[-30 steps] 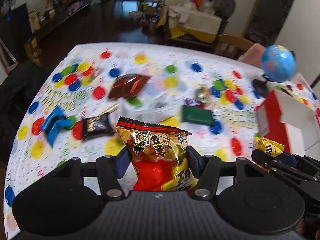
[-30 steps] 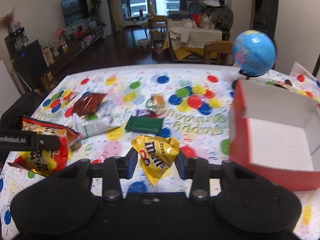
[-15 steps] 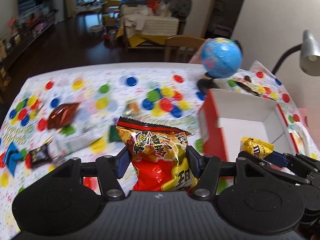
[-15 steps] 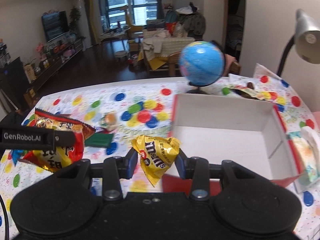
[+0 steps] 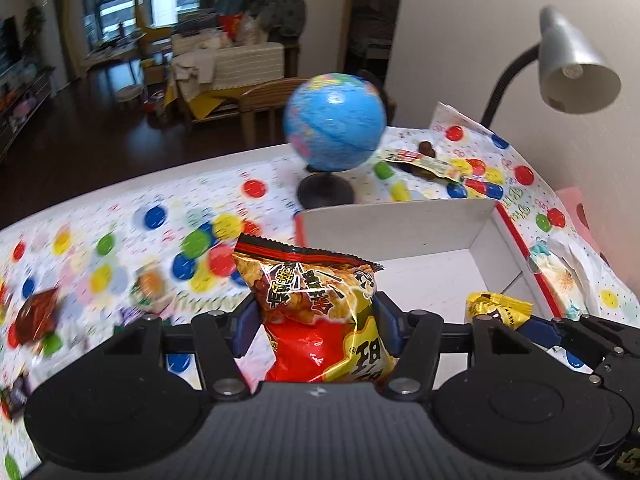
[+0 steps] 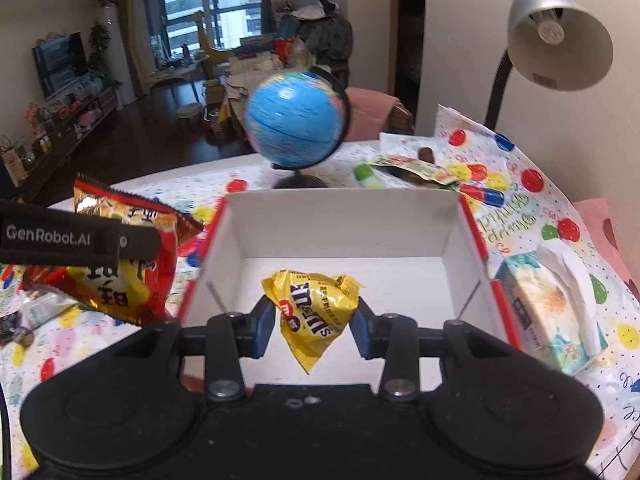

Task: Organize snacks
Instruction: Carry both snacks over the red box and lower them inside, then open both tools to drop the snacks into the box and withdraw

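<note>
Right gripper (image 6: 312,322), fingers clamped on a yellow M&M's bag (image 6: 314,312), hung over the open box (image 6: 344,220) for dropping; left gripper (image 5: 316,328) gripped a chip bag (image 5: 316,312) alongside.

Living room with a dark wood floor (image 6: 132,136) and cream walls (image 6: 460,40). A large window (image 6: 208,4) at the far end shows buildings outside; curtains hang at either side. A television (image 6: 60,62) stands on a low cabinet (image 6: 60,120) along the left wall, beside a tall plant (image 6: 100,40). A cluttered table (image 6: 256,68) and a wooden chair (image 5: 264,100) occupy the middle distance; items on it are too blurred to identify. A silver gooseneck lamp (image 6: 556,36), apparently unlit, stands at right. A dark doorway (image 6: 408,24) opens beyond.
</note>
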`<action>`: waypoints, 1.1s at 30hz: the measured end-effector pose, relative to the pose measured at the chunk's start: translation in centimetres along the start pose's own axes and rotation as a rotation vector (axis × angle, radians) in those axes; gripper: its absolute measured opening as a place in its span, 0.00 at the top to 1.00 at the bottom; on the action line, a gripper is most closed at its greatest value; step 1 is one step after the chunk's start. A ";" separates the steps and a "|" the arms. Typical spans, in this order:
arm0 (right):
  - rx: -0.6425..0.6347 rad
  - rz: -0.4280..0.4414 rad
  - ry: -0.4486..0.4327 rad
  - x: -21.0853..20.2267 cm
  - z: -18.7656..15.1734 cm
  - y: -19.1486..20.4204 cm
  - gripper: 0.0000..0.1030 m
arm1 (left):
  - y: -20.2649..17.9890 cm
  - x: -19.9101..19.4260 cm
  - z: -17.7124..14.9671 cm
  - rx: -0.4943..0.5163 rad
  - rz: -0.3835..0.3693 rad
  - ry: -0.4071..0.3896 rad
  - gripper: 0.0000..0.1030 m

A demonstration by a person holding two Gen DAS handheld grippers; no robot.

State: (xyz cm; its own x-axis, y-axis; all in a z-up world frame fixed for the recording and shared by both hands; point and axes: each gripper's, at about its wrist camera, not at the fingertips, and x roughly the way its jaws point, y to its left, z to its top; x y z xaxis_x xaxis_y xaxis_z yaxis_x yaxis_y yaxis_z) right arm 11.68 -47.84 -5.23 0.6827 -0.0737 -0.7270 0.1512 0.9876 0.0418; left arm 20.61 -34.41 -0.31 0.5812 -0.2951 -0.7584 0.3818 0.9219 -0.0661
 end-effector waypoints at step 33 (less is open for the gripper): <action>0.048 -0.095 0.195 8.8 -0.7 -6.1 0.55 | -4.9 12.7 0.0 0.152 -0.010 0.208 0.33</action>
State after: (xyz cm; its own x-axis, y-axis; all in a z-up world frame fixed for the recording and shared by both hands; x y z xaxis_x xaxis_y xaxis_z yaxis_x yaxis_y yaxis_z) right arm 16.23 -54.40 -12.38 0.5136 -0.1330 -0.8477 0.2449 0.9695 -0.0038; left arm 26.11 -42.68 -9.56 0.4225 -0.2315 -0.8763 0.5000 0.8660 0.0123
